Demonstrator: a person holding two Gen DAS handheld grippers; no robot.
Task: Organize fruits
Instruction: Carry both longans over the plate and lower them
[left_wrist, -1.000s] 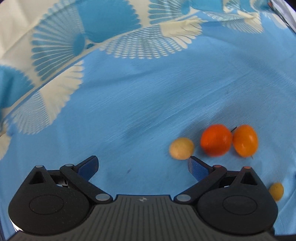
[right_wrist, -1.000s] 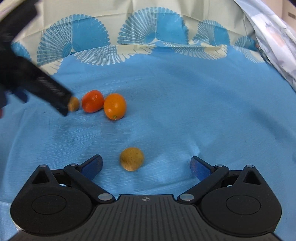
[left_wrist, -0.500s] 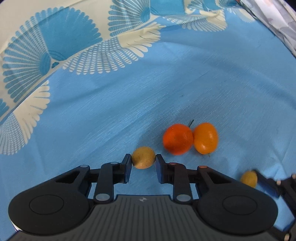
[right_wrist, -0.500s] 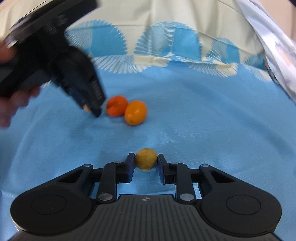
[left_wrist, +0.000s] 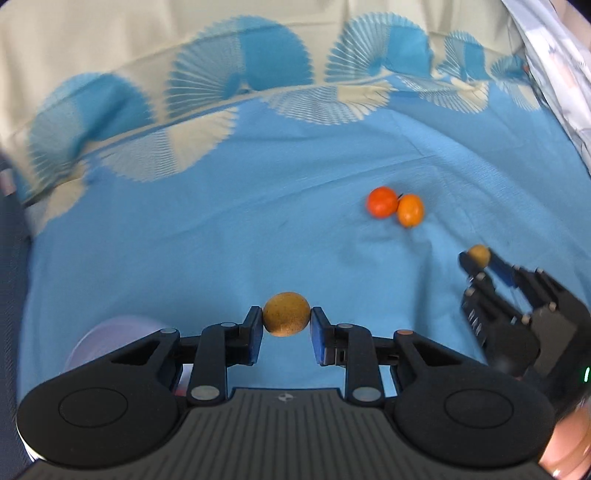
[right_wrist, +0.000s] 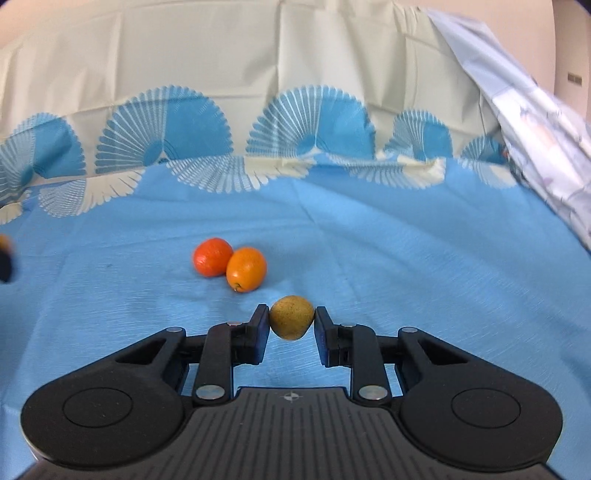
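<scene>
My left gripper (left_wrist: 286, 325) is shut on a small yellow-brown fruit (left_wrist: 286, 314) and holds it above the blue cloth. My right gripper (right_wrist: 291, 323) is shut on a second yellow-brown fruit (right_wrist: 291, 316), also lifted. In the left wrist view the right gripper (left_wrist: 480, 258) shows at the right with its fruit (left_wrist: 479, 254). A red-orange fruit (right_wrist: 212, 256) and an orange fruit (right_wrist: 246, 268) lie touching on the cloth, beyond and left of my right gripper; they also show in the left wrist view, the red-orange fruit (left_wrist: 382, 201) and the orange fruit (left_wrist: 410, 210).
A blue tablecloth (right_wrist: 406, 258) with fan patterns covers the table. A pale round container (left_wrist: 110, 336) shows under my left gripper at lower left. A patterned cloth (right_wrist: 535, 129) hangs at the right. The left gripper's tip (right_wrist: 4, 254) shows at the left edge.
Both grippers closed on the yellow-brown fruits and lifted them off the cloth. The left gripper moved left and back; the two orange fruits stayed in place.
</scene>
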